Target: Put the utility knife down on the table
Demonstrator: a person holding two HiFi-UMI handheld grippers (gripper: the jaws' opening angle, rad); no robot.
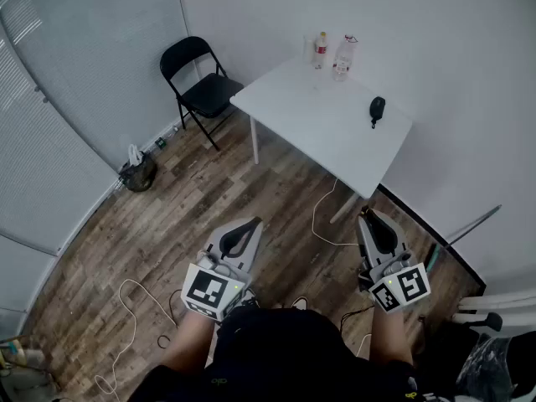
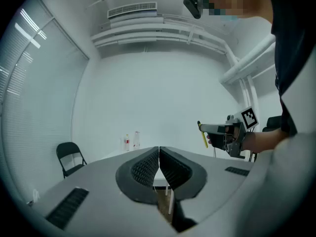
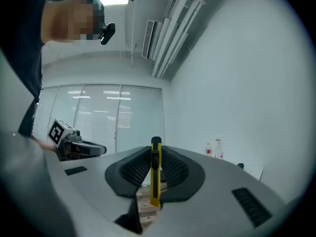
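While knife (image 3: 155, 172) is gripped, white table (image 1: 318, 128), perhaps mouse (image 1: 378, 107)

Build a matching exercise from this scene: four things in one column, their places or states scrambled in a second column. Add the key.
Things:
1. utility knife
2. left gripper
3. folding chair
4. bottles

Places or states:
A. standing at the far corner of the table
B. jaws shut, nothing between them
C. clamped between the jaws of the right gripper
D. on the wood floor, left of the table in the head view

Pairs: 1-C, 2-B, 3-D, 4-A
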